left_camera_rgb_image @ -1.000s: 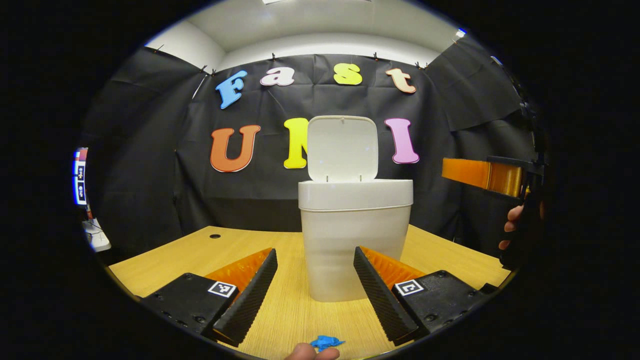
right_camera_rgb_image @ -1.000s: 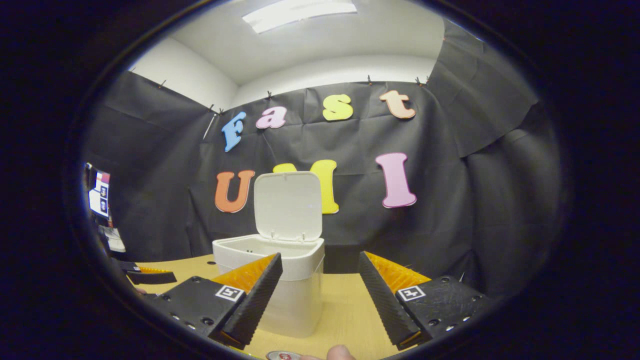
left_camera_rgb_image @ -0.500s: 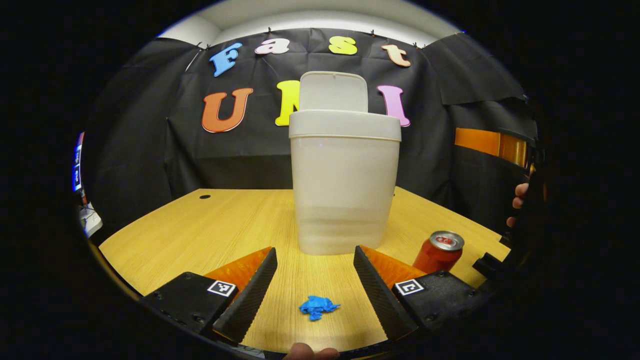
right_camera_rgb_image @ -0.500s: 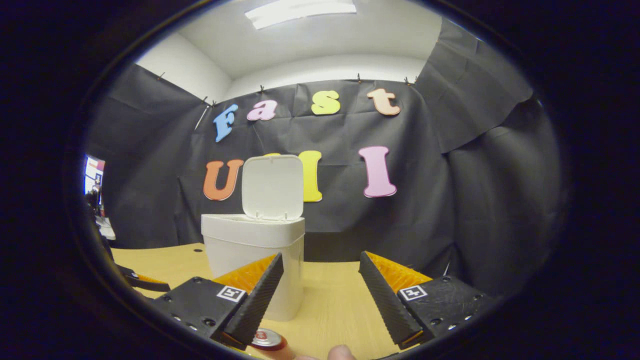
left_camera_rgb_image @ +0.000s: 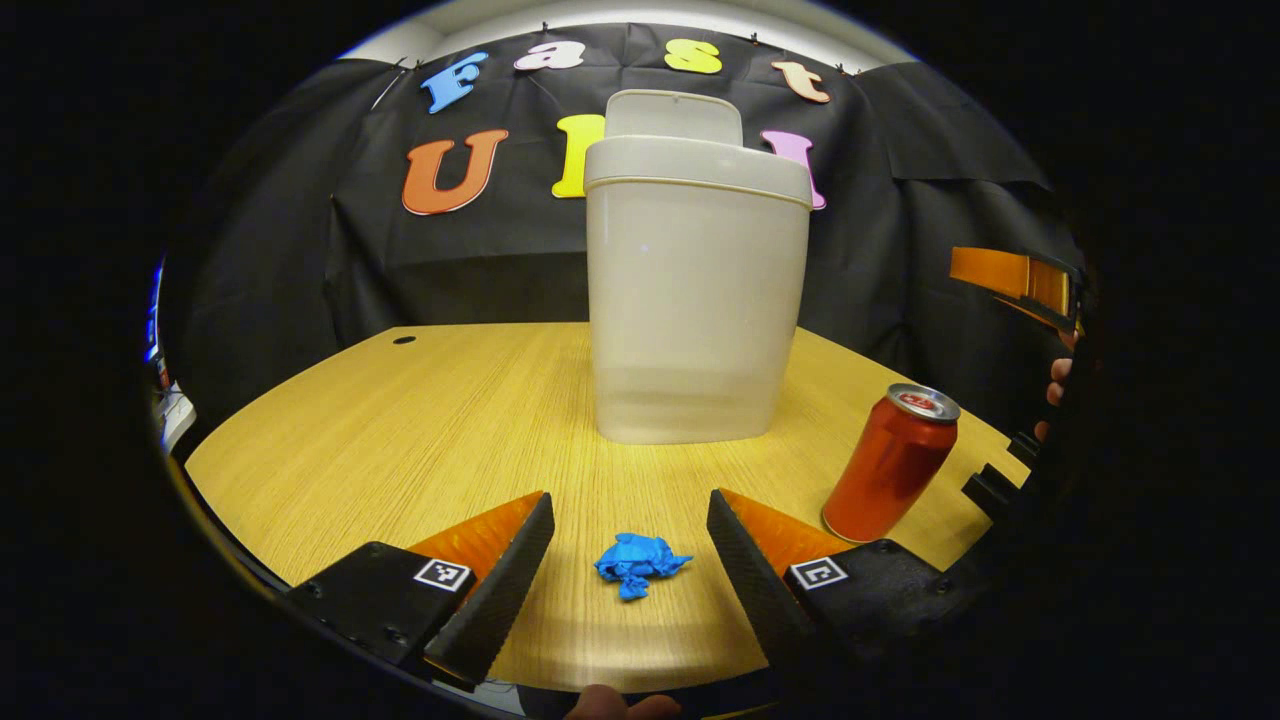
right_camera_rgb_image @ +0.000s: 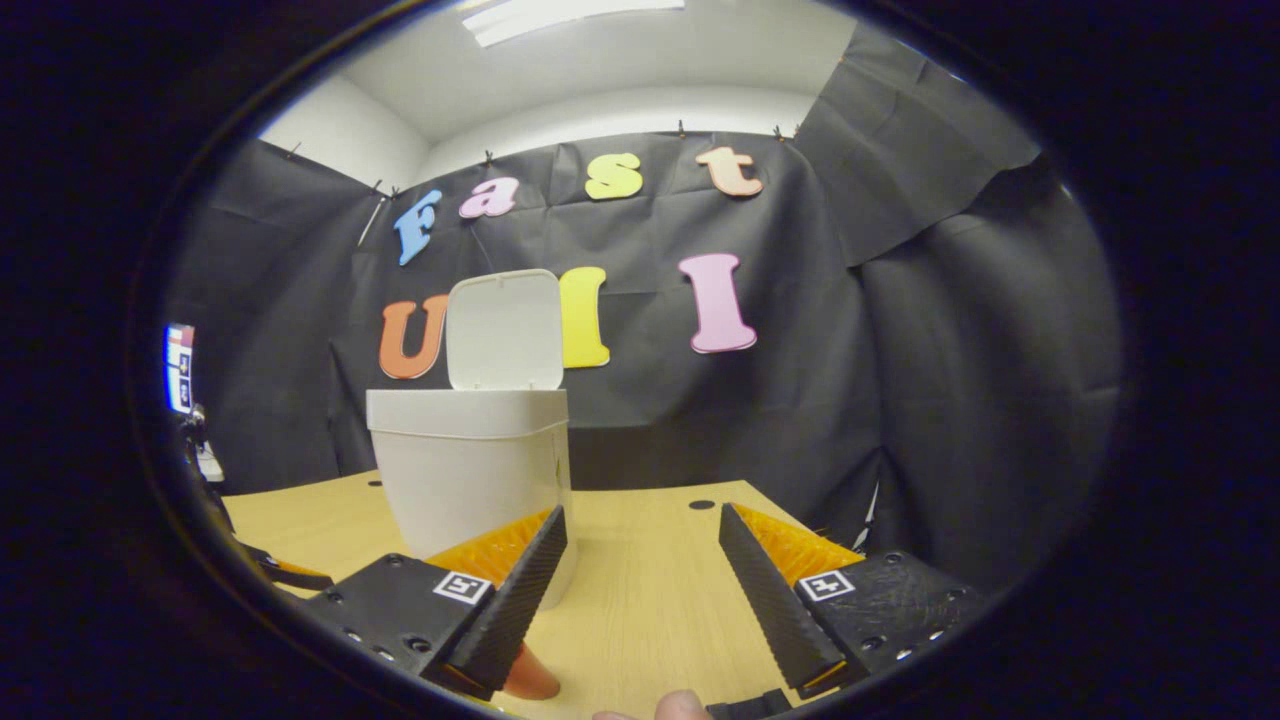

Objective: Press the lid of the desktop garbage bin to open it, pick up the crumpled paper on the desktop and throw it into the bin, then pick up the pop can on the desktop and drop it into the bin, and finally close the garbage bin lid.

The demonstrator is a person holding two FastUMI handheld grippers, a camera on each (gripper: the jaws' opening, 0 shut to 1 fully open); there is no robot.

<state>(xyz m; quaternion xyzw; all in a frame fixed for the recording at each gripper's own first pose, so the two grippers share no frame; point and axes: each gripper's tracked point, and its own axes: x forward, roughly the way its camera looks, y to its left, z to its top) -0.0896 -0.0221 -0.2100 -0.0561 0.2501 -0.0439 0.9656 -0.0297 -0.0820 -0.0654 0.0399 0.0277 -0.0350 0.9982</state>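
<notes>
Paper [left_camera_rgb_image: 640, 563], crumpled, lies low centre between the spread, empty left gripper [left_camera_rgb_image: 630, 575] fingers; bin [left_camera_rgb_image: 696, 290] lid up; right gripper [right_camera_rgb_image: 643, 590] also gapes empty.

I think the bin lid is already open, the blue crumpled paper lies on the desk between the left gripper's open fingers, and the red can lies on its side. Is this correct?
One point is wrong: the pop can stands upright on the desk, as the left gripper view shows. The rest holds: the lid of the bin is up, and the crumpled paper lies between the open fingers of the left gripper.
</notes>
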